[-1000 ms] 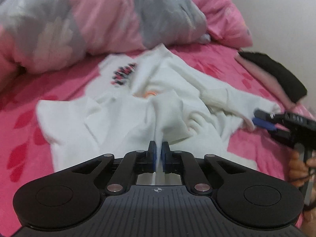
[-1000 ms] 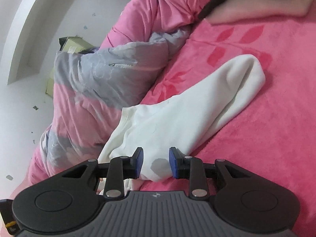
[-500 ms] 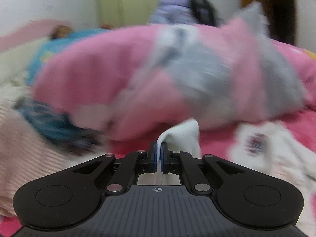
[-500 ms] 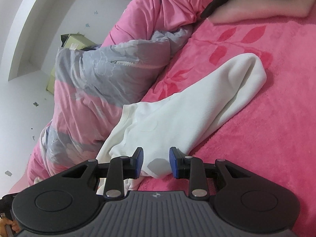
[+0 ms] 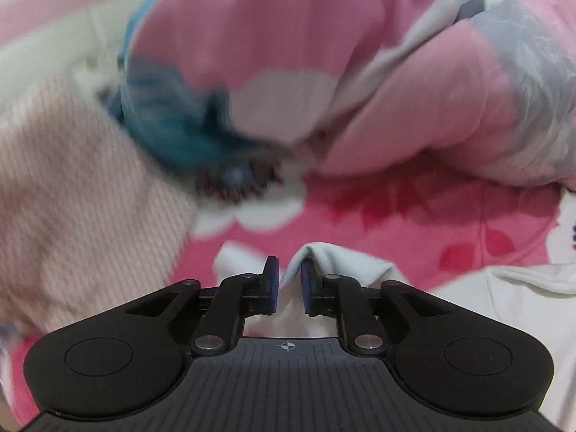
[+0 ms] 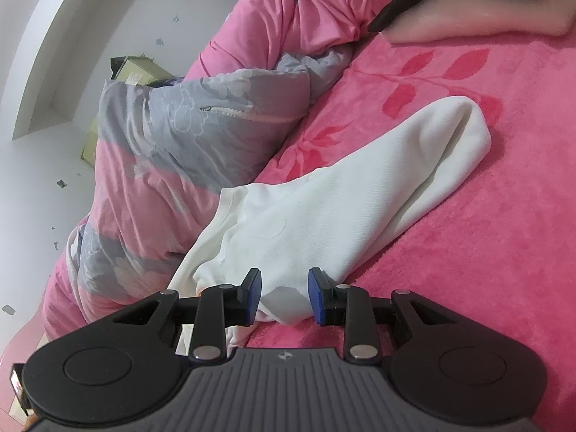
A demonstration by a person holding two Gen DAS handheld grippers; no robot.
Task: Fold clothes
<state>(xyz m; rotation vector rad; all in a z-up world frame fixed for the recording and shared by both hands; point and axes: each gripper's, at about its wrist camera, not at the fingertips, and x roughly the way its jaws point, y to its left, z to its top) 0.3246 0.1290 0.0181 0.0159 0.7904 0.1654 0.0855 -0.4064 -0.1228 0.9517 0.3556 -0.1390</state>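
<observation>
A white garment [image 5: 504, 295] lies on the pink bed blanket [image 5: 396, 223]. In the left wrist view a raised fold of it [image 5: 313, 255] stands between the jaws of my left gripper [image 5: 289, 280]. Those jaws are opening, and the fold only leans on the right pad. In the right wrist view the garment's white sleeve [image 6: 360, 194] runs away across the blanket [image 6: 486, 252]. My right gripper [image 6: 284, 295] is shut on its near end, the bunched cloth filling the gap from pad to pad.
A pink and grey flowered duvet [image 6: 162, 151] is heaped along the bed's left side, also ahead of the left gripper as the duvet [image 5: 396, 72]. A beige ribbed cloth [image 5: 72, 180] and a teal item [image 5: 172, 126] lie left. A black and pink garment [image 6: 468, 7] lies far right.
The left gripper swung left with the white fold, away from the spread garment toward the duvet and beige cloth, and its jaws have parted. The right gripper has kept still on the sleeve.
</observation>
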